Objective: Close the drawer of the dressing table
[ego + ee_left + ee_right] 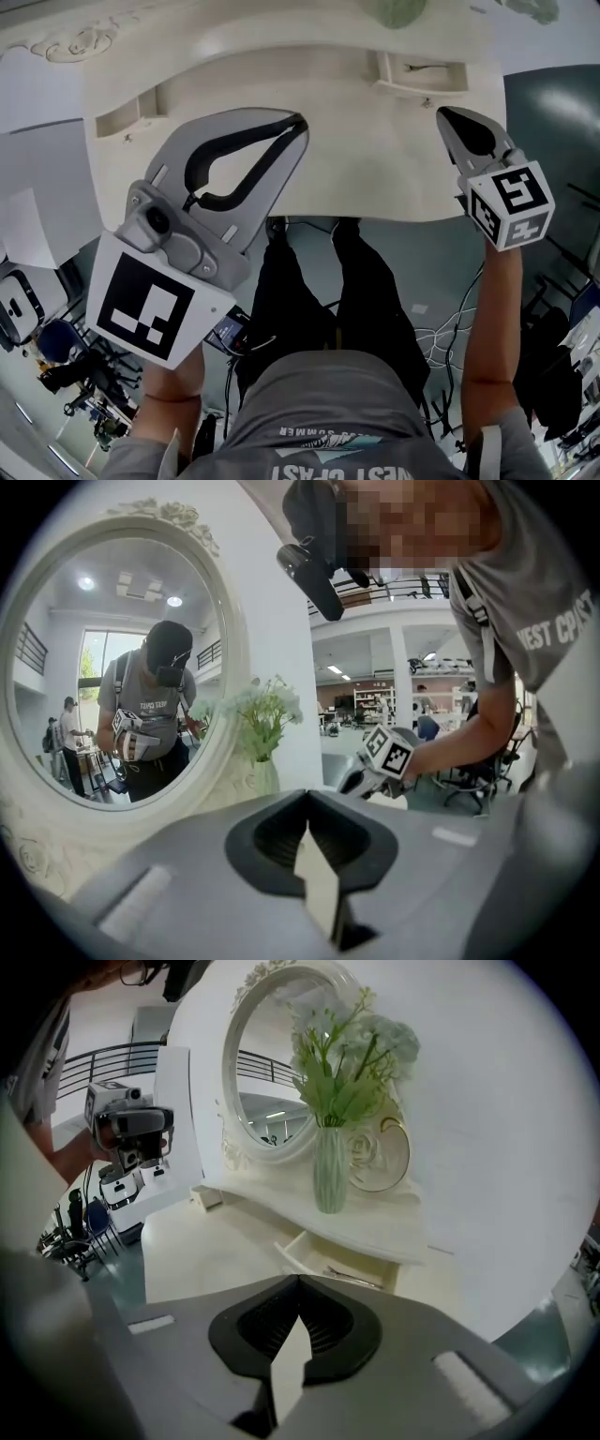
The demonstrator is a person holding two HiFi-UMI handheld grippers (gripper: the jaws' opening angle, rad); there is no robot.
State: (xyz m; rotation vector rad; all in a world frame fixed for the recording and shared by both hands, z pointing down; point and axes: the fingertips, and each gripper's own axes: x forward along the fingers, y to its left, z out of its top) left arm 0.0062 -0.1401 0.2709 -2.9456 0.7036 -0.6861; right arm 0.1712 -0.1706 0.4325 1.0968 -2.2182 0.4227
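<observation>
Head view. Looks steeply down past the person's legs [319, 291] onto the cream dressing table [309, 150]. Finds the drawer [422, 84] pulled open at the table's upper right, slid out from under the raised back shelf, with a thin metal piece [429, 67] lying inside. Has the left gripper [298, 124] over the tabletop's left half, jaws meeting at the tips with nothing between them. Has the right gripper [442, 114] over the table's right side, near the drawer front but apart from it, jaws together.

Left gripper view. Looks along closed, empty jaws toward the oval mirror [122, 658], the person's reflection inside it. Shows a vase [262, 761] of pale flowers just beside the mirror frame, and the right gripper [349, 782] farther right.

Right gripper view. Looks along jaws pressed together on nothing. Shows the open drawer [342, 1265] just beyond the tips, below the shelf bearing the vase [330, 1171]. Shows a gold-rimmed round dish [384, 1157] leaning behind the vase, the mirror [281, 1072] further back, and the left gripper [136, 1147] at far left.
</observation>
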